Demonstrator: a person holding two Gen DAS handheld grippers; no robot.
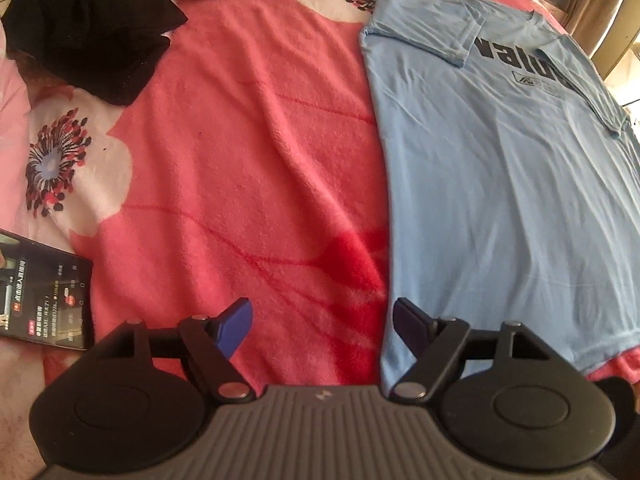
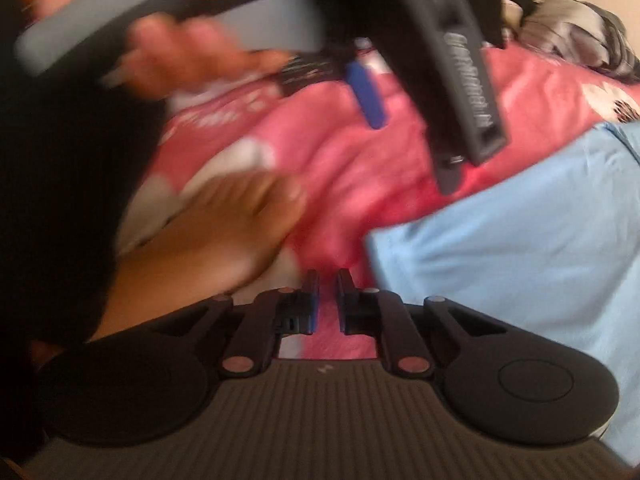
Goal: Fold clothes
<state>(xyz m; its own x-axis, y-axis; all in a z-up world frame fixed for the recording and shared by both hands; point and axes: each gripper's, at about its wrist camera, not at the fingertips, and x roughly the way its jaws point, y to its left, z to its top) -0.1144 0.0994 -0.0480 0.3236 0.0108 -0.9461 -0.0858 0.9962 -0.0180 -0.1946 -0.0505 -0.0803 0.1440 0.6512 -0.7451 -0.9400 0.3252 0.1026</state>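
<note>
Left wrist view: left gripper (image 1: 322,322) jaws wide, shirt (image 1: 500,184) edge at its right jaw. Right gripper (image 2: 327,300) jaws narrow, empty, over the blanket (image 2: 340,168)

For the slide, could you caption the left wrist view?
Open left gripper hovering by the hem of a light blue T-shirt laid flat on a pink floral blanket.

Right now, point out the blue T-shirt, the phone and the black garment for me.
blue T-shirt (image 1: 500,200), left wrist view, on the plain front below the print.
phone (image 1: 44,292), left wrist view, on the middle of its lit screen.
black garment (image 1: 92,28), left wrist view, on the middle of the crumpled pile.
</note>
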